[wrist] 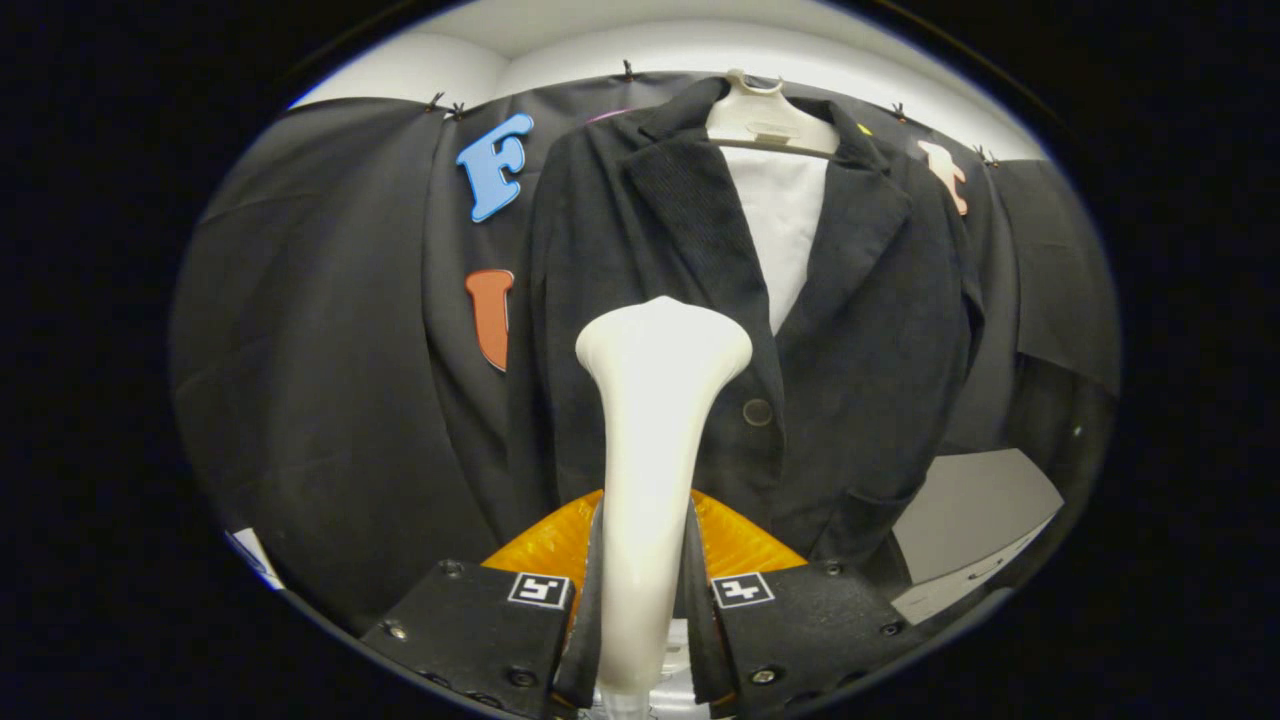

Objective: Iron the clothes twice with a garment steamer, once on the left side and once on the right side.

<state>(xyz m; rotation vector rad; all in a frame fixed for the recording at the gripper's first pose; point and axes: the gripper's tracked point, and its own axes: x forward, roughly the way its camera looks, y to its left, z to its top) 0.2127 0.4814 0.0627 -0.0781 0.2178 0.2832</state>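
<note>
The tool (645, 590) is closed tight on the garment steamer (650, 440), with one finger pressing on each side of its long white handle. The steamer stands up straight between the fingers, and its wide rounded head is at the top, just in front of the jacket (850, 330). The jacket is dark and hangs on a pale hanger (765, 120) on the far wall. It hangs open at the top, and a white shirt (785, 220) shows inside it, between the two lapels. One round dark button (757, 412) sits on the front of the jacket, just right of the steamer's head. The steamer head covers part of the jacket's left front side, so that part is hidden. Low down on the right side of the jacket there is a pocket flap (870, 500). Black cloth (330, 350) hangs behind and to the left of the jacket. To the right of the jacket, low and near, is a pale flat surface (975, 520); what it is cannot be told.
</note>
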